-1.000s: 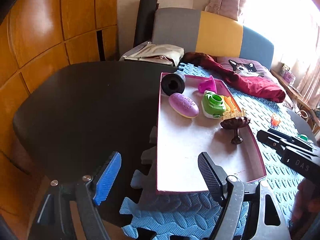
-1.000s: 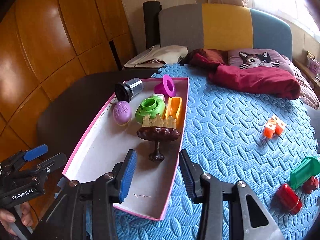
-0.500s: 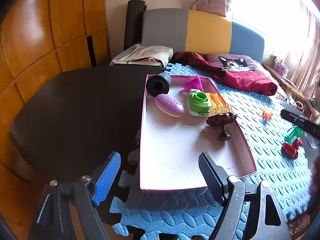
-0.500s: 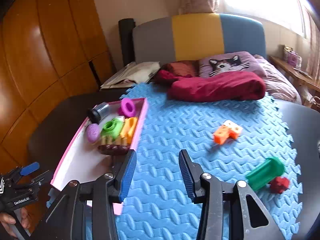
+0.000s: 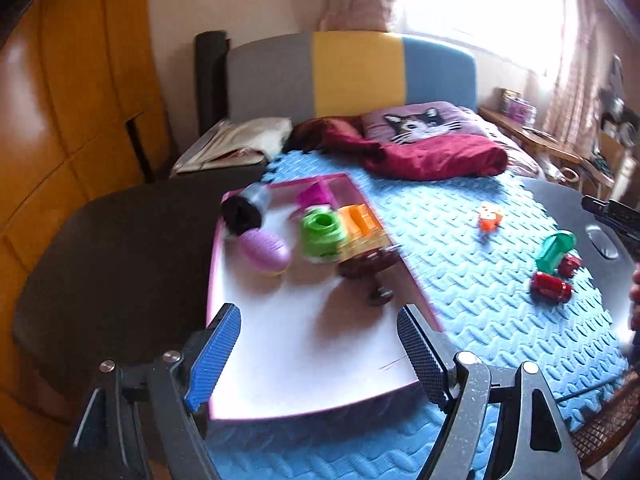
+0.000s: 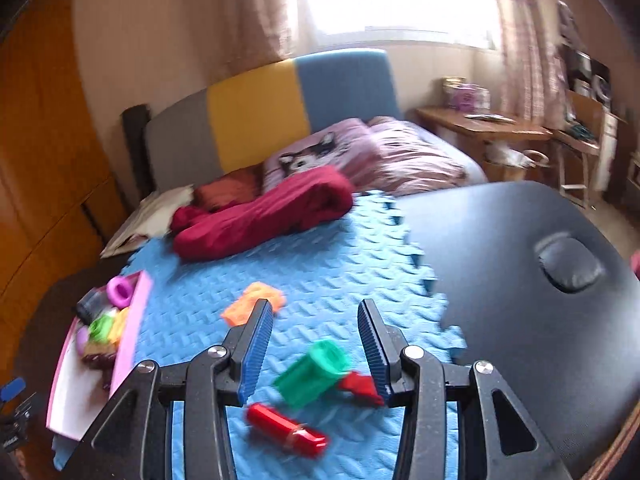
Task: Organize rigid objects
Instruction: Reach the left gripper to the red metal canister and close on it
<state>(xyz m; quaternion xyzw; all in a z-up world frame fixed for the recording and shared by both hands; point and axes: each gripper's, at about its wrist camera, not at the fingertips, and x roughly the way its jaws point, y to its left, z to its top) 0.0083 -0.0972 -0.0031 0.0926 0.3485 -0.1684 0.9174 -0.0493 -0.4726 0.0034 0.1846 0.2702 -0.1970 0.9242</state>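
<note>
— How are the two claws held?

— Both tilt downward over the blue foam mat (image 6: 248, 264). The left claw (image 5: 320, 354) hangs over the near end of the pink-walled tray (image 5: 418, 300), its jaws wide apart with nothing between them. The right claw (image 6: 316, 344) hangs over the loose toys on the mat, its jaws part-way apart and empty; the pads press on nothing. In the left view its black tip (image 5: 612, 216) and a bit of a hand (image 5: 634, 300) show at the right edge.

— Any writing or labels to read?

— None that I can make out. The pictures are blurred, and the lettering on the left claw at the lower left corner of the right view is too small to tell.

— Where do the toys lie relative to the right claw?

— The green cylinder (image 6: 310, 372) lies on its side on the mat, seen between the two fingers but below them, apart from the pads. A small red piece (image 6: 360, 388) sits just beside it, under the right finger. A red tube (image 6: 286, 430) lies nearer the camera, below the left finger. The orange block (image 6: 252, 304) rests farther out, just beyond the left fingertip.

— And the tray?

— It sits on the mat's left part. At its far end are a black cylinder (image 5: 244, 210), a purple egg-shaped thing (image 5: 264, 254), a green ring toy (image 5: 322, 232), an orange piece (image 5: 358, 220), a magenta cup (image 5: 314, 194) and a dark brown stand (image 5: 370, 270). All sit well ahead of the left claw's fingers.
</note>
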